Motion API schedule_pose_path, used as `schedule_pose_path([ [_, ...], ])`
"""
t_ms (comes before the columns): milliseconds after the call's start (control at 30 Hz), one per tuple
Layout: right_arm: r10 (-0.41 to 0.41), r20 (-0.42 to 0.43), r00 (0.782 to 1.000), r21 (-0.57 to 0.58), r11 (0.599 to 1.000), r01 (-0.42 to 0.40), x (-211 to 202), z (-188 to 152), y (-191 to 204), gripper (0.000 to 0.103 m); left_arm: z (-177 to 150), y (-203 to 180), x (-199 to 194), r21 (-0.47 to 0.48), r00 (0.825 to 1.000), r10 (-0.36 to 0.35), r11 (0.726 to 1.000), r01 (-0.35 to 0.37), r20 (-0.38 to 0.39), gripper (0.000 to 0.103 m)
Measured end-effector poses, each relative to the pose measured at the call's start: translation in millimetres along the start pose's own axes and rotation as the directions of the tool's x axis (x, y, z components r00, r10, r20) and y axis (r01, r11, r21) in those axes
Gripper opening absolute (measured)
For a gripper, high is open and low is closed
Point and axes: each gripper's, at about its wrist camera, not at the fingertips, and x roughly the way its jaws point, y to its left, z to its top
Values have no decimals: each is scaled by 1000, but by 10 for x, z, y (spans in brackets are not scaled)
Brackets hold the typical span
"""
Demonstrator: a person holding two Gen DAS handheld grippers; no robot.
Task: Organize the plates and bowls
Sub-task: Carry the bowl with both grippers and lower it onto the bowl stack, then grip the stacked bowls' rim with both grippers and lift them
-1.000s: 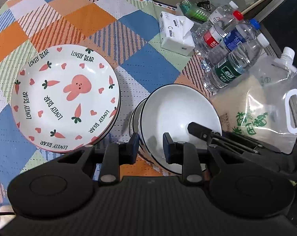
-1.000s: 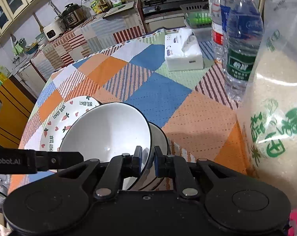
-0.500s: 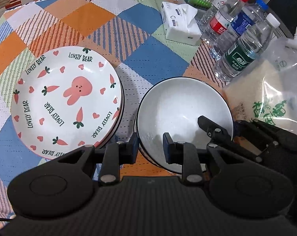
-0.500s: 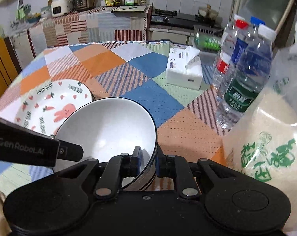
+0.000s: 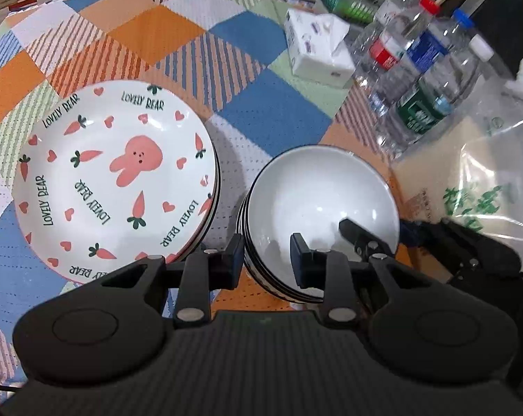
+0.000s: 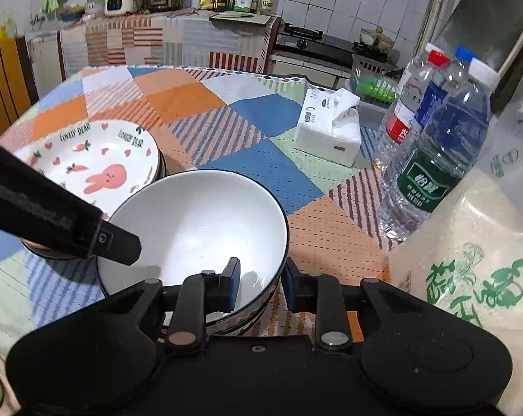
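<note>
**Patchwork cloth, stacked crockery, and a bowl let go**

Patchwork cloth in orange, blue, green and striped squares covers the round bench [image 5: 247, 79]. In the left wrist view, a stack of rabbit-and-carrot plates [image 5: 115, 176] sits on the left, just beside a stack of white bowls [image 5: 322, 204] with dark rims. The left gripper [image 5: 266, 260] hovers over the near edge of the bowl stack, its jaws parted and empty. The right gripper [image 5: 400, 248] reaches in from the right at the top bowl's rim. A tissue pack [image 5: 318, 48], water bottles [image 5: 424, 79] and a clear bag of rice [image 5: 476, 176] fill the far right side.

In the right wrist view, the room is a tiled kitchen with a cloth-draped counter [image 6: 164, 38] carrying a rice cooker and oil bottles, and a stove [image 6: 316, 40] further right. The right gripper [image 6: 261, 286] straddles the rim of the top bowl [image 6: 195, 225], jaws wide apart, one finger inside and one outside, not pinching.

Half a second ago these jaws were clamped on that rim; they have since opened, and the bowl now sits level in the stack.
</note>
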Motion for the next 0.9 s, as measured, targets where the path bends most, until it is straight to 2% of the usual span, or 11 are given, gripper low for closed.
schedule_pose_path([
  [33,24,-1,1000,22,999,-24,-22,-5,-47,32,0,14,-43,-1,1000,-6,1000,6,14,31],
  [67,59,9,998,44,997,-59,-64,-12,-98,40,-1,34,-93,-3,999,-14,1000,14,34,33],
  [133,125,36,992,95,987,-128,-178,-42,-205,47,3,84,-184,-9,997,-29,1000,30,72,40],
  [200,167,85,982,122,977,-176,-331,-102,-290,60,3,141,-251,-20,994,-47,999,50,103,41],
  [267,182,122,976,114,974,-196,-458,-173,-341,67,-6,186,-284,-31,990,-68,997,73,120,42],
  [367,189,144,971,40,980,-196,-558,-301,-322,73,-48,238,-282,-51,987,-92,994,99,135,49],
  [433,191,114,975,-9,981,-192,-523,-362,-272,77,-87,266,-252,-65,985,-106,991,115,133,51],
  [500,188,73,979,-65,981,-184,-450,-432,-185,87,-125,294,-200,-81,985,-121,988,132,127,52],
  [667,189,17,982,-169,968,-183,-206,-566,106,90,-194,344,-33,-110,985,-129,984,141,112,55],
  [833,212,-56,976,-113,970,-217,140,-592,156,94,-230,375,89,-89,982,-160,982,169,101,55],
  [900,200,-78,977,-150,966,-210,271,-596,190,94,-242,399,158,-110,981,-169,978,179,92,55],
])
